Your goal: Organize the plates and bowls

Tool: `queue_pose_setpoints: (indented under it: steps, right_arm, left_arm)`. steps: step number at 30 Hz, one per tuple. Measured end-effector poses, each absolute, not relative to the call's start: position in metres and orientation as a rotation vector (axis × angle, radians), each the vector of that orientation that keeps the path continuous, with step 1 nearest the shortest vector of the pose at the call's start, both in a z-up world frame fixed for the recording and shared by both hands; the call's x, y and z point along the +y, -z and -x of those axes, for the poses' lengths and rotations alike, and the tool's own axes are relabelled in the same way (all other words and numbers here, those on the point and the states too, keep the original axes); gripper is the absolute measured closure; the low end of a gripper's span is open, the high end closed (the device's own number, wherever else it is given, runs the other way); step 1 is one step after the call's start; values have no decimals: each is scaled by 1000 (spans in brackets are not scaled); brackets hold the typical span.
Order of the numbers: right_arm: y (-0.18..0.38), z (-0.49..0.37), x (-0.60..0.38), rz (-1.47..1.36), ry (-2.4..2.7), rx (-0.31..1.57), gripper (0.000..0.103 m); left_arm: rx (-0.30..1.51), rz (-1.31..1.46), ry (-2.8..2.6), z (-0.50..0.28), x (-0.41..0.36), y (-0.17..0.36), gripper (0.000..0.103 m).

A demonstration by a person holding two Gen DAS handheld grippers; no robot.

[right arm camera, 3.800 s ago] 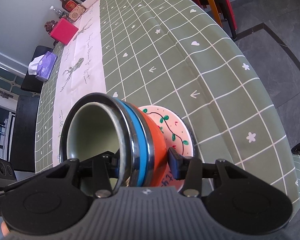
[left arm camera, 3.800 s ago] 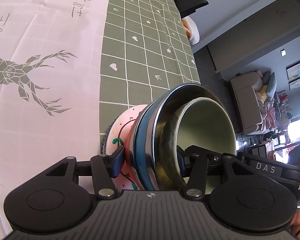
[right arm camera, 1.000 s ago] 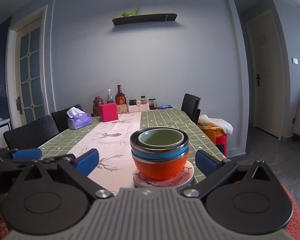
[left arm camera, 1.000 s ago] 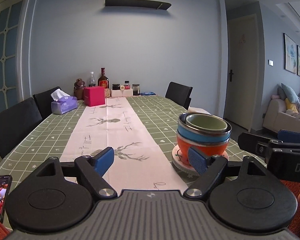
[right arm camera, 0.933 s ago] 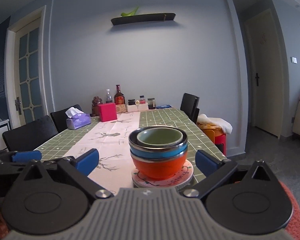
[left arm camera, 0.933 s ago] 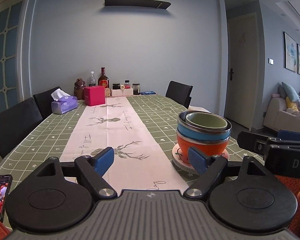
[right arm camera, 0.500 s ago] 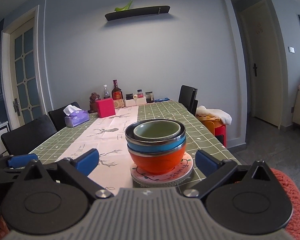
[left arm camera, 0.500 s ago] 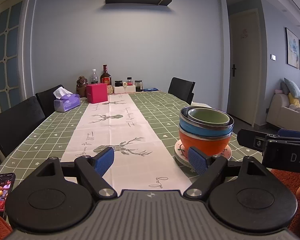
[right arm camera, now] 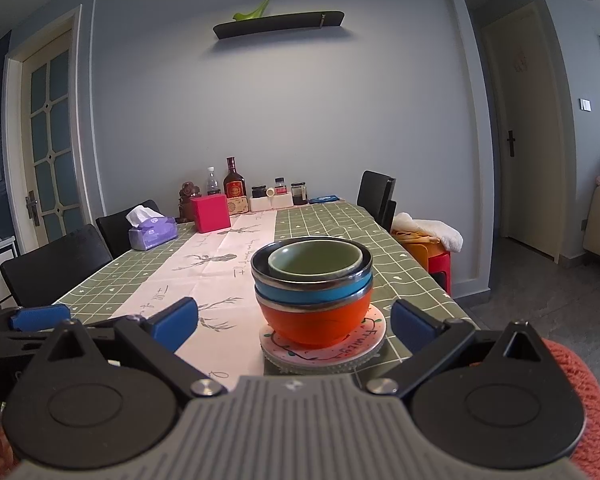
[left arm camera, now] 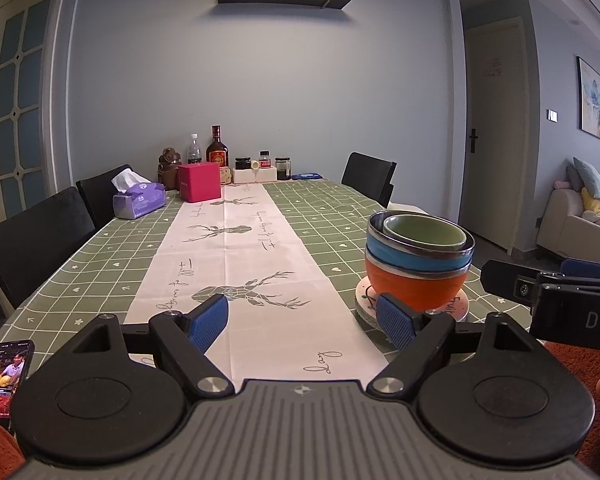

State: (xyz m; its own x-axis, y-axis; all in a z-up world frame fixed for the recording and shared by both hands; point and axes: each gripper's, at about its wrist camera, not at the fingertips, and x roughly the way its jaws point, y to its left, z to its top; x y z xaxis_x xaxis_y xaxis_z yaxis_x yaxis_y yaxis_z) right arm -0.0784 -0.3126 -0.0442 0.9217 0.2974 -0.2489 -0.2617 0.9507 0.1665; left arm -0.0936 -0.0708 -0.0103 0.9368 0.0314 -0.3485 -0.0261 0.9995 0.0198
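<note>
A stack of bowls stands on pink patterned plates (right arm camera: 364,340) near the table's front right edge: an orange bowl (right arm camera: 314,320) at the bottom, a blue bowl (right arm camera: 312,290) with a steel rim, and a green bowl (right arm camera: 314,258) nested on top. In the left wrist view the same stack (left arm camera: 418,264) sits to the right. My left gripper (left arm camera: 304,320) is open and empty, short of the stack and to its left. My right gripper (right arm camera: 294,322) is open, its fingers either side of the stack's base but nearer the camera, touching nothing.
The long table (left arm camera: 112,248) has a green checked cloth and a white deer runner (left arm camera: 236,256). A purple tissue box (left arm camera: 140,200), red box (left arm camera: 200,181) and bottles stand at the far end. Black chairs line both sides. A phone (left arm camera: 6,372) lies at the front left.
Earlier both grippers were shut on the tilted bowl stack; now the stack stands upright on the table and both grippers are open and drawn back from it.
</note>
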Motion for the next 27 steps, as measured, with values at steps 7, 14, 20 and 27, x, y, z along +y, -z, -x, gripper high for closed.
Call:
queue_pose_setpoints:
  steps: [7,14,20,27]
  right_arm:
    - [45,78,-312,-129,-288,276,3]
    - [45,78,-312,-129,-289,273,3]
    - [45,78,-311,-125,-289,270,3]
    - [45,79,-311,-123,-288,268,3]
  left_arm:
    - [366,-10,-26,91,-70,9,5]
    - [364,-13,-34,91,-70,9,5]
    - [369,-13,-35,91,-69,10,5]
    - [372,-12,-34,91,-69,9,5]
